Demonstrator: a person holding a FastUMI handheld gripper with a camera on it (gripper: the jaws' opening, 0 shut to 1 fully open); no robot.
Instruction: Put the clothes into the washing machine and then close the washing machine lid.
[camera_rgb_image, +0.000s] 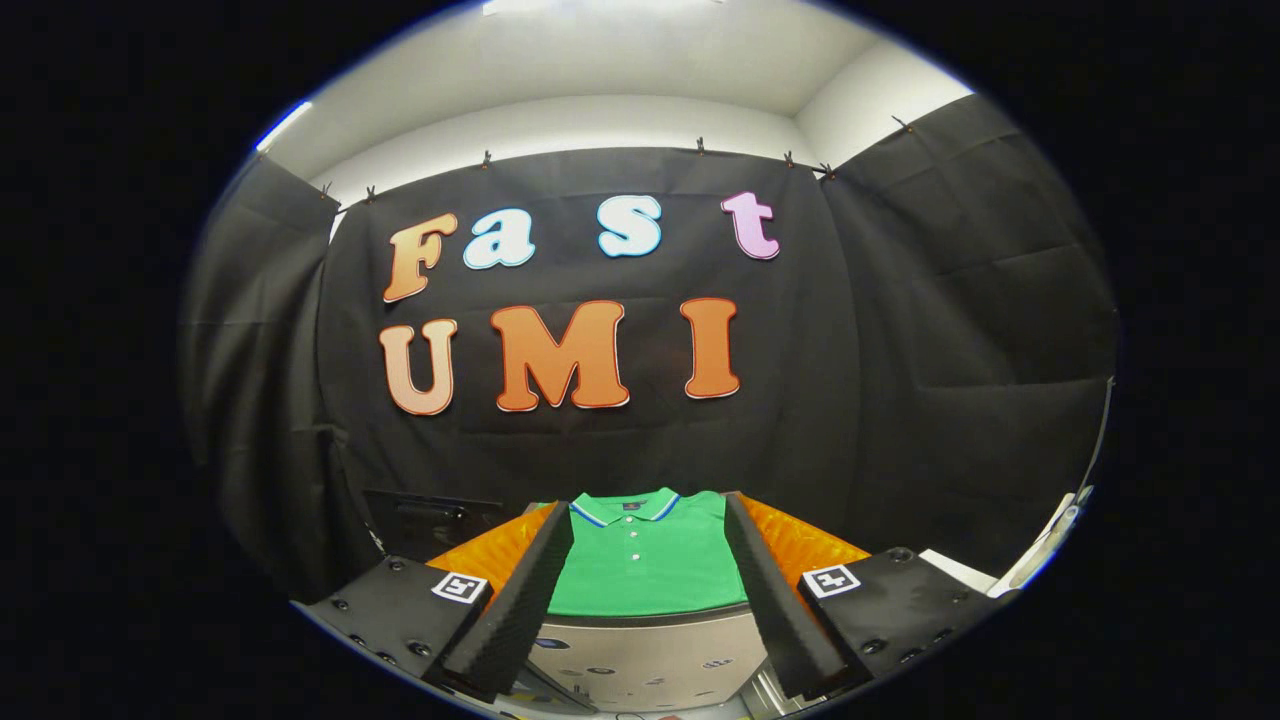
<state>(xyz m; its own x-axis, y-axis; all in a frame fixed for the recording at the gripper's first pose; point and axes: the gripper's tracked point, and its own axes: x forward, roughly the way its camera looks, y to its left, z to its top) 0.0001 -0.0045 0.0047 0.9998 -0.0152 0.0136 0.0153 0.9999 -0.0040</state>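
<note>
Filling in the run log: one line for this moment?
gripper: open, holding nothing | green polo shirt: folded flat on orange surface, seen between fingers | stage: not yet grasped

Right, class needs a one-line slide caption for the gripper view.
Open gripper frames a folded green polo shirt lying on an orange surface beyond its fingers.

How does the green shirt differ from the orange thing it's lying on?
The green polo shirt is smooth and flat, with a collar and buttons; the orange surface under it looks ridged and shiny. The shirt lies between the open gripper's fingers; the orange surface spreads wider, past both. Both are bright and beyond the grey appliance top.
</note>
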